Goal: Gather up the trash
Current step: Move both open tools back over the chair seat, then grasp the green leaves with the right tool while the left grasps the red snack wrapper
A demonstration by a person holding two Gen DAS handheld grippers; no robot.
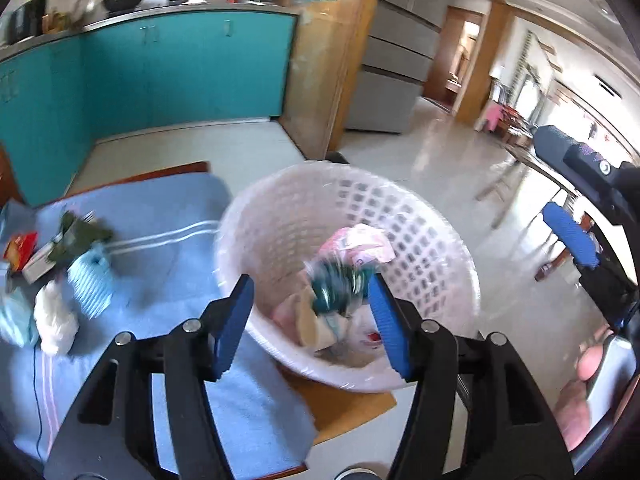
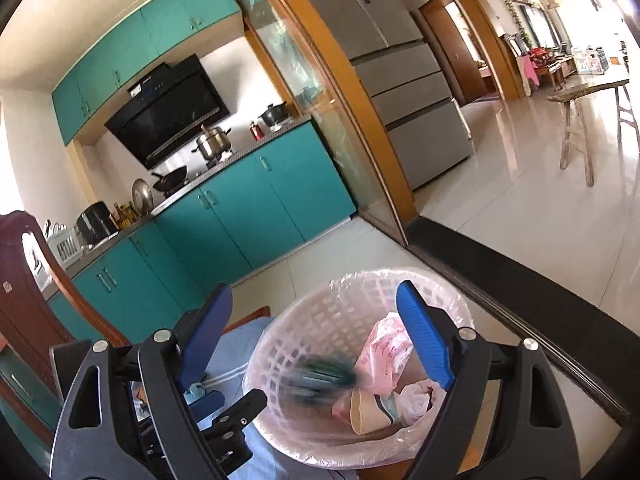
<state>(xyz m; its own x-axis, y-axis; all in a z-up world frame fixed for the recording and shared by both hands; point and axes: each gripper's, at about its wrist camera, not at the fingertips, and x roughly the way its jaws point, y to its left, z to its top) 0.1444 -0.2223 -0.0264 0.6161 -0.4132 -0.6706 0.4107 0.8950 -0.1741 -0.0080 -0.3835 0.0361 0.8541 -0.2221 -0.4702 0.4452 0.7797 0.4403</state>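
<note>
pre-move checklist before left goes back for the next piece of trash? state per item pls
1. Left gripper open and empty: ok, fingers spread, nothing between them.
2. Last piece released: ok, a blurred green wrapper is inside the basket.
3. White lattice basket upright on the table, liner in place: ok.
4. Basket has room: ok, the pink bag and paper cup sit well below the rim.
5. Trash left on the blue cloth: not ok, several pieces remain.
6. Right gripper out of the left's path: cannot tell; it is open above the basket.
</note>
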